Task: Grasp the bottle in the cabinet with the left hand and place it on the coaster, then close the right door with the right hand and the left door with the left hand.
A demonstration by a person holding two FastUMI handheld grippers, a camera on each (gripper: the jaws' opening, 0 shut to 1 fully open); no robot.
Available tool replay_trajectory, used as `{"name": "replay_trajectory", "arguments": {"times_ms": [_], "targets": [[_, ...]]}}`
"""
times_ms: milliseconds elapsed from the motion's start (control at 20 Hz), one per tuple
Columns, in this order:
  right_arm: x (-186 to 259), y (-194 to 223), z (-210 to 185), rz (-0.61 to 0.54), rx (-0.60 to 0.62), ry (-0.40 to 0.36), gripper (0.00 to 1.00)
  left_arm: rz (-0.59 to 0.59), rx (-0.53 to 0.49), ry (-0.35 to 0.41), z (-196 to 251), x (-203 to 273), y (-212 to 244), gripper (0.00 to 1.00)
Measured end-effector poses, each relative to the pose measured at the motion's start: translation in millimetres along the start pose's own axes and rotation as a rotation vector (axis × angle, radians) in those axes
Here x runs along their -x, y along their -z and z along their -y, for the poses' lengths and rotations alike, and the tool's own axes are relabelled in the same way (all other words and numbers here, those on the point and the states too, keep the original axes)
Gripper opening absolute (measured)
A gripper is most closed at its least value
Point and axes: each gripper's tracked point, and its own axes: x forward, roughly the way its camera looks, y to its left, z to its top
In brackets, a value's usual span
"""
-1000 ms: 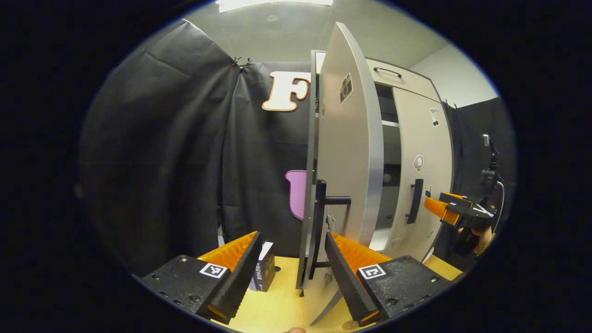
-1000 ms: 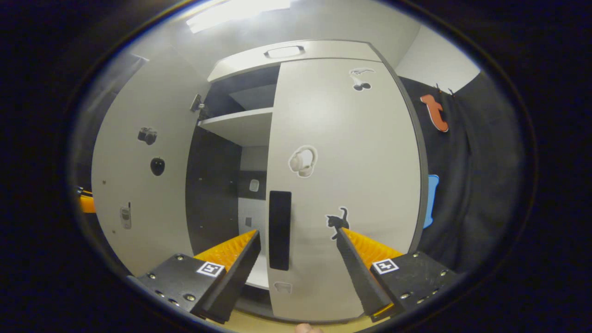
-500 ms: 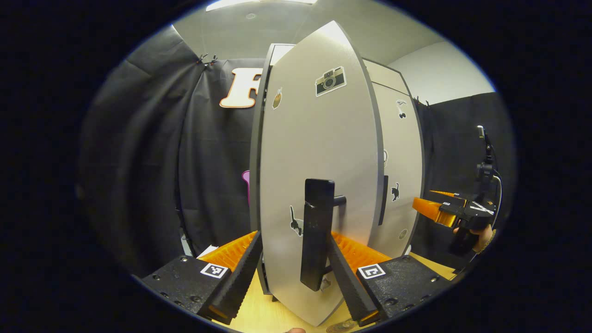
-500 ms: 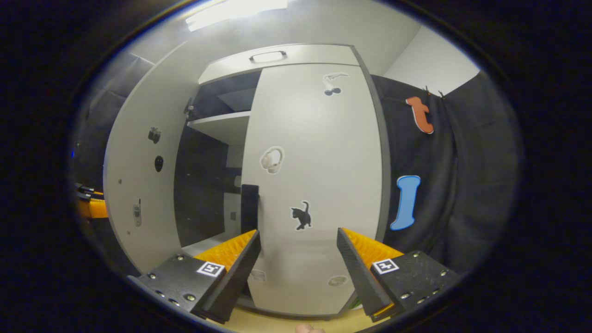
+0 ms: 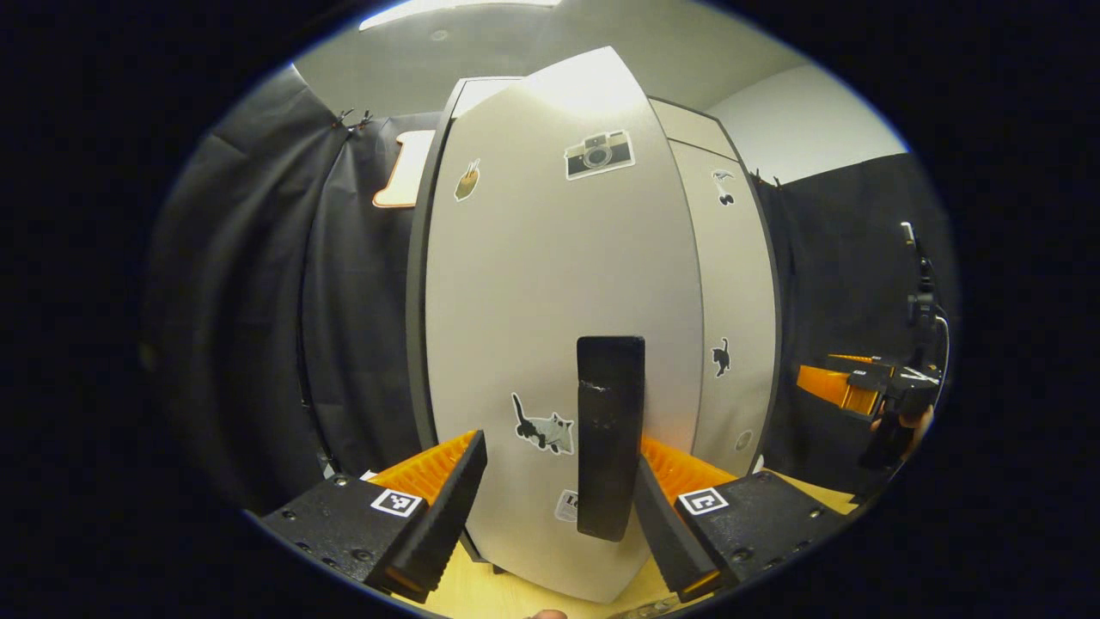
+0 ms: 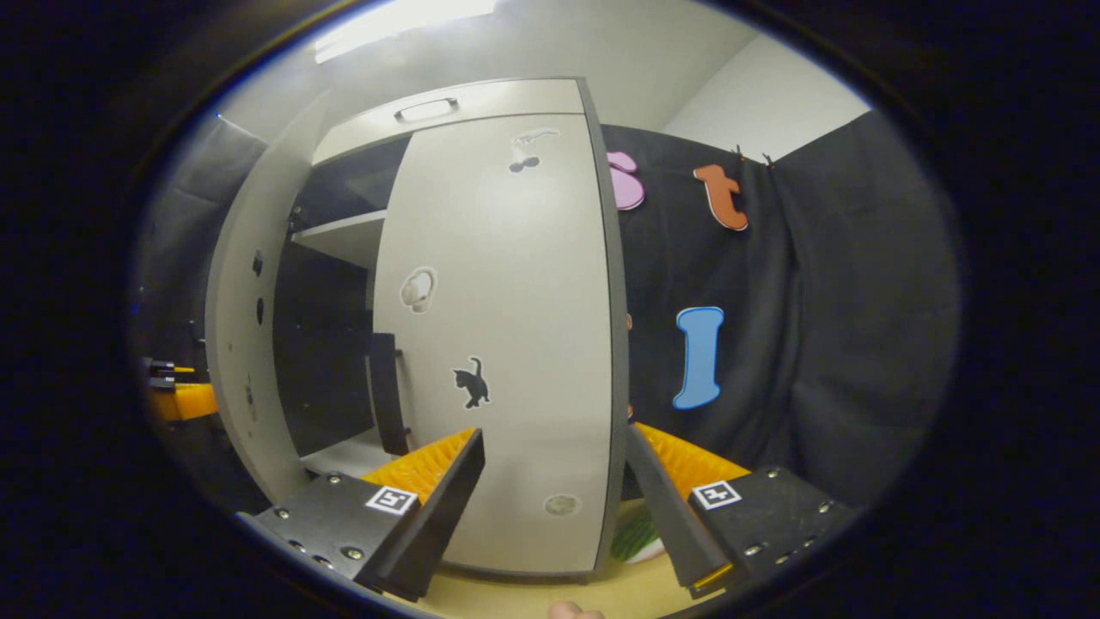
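The left gripper [image 5: 554, 507] has its jaws spread wide, the fingers to either side of the left door's black handle [image 5: 609, 434] without pressing on it (whether the nearer finger touches the handle cannot be told). Behind the handle stands the left door [image 5: 550, 284], a pale panel carrying stickers of a camera and a cat, swung partway toward the cabinet. Past its far edge shows the right door [image 5: 739, 284], and farther off the right gripper [image 5: 838, 387], held by a hand [image 5: 898, 430]. In the right gripper view, the right gripper [image 6: 554, 507] is also spread apart and holds nothing, hanging just in front of the right door [image 6: 507, 344], which lies shut against the cabinet. To its side the left door [image 6: 245, 344] stands ajar, with a dark gap and a shelf [image 6: 339, 245] between them. The wooden tabletop [image 6: 516, 593] lies below.
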Motion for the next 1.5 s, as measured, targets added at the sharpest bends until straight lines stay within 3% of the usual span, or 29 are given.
{"name": "replay_trajectory", "arguments": {"times_ms": [250,700,1100,1500], "targets": [[6,8,13,-0.023,0.004,0.02,1.0,0.0,-0.036,-0.113,5,1,-2,0.93],[18,18,37,-0.055,-0.003,0.046,1.0,0.032,0.083,0.006,42,-30,3,0.94],[38,16,62,-0.055,-0.018,0.081,1.0,0.028,0.044,0.036,52,-69,6,0.94],[50,11,60,-0.044,-0.009,0.066,1.0,0.018,0.058,0.055,61,-107,11,0.94]]}}
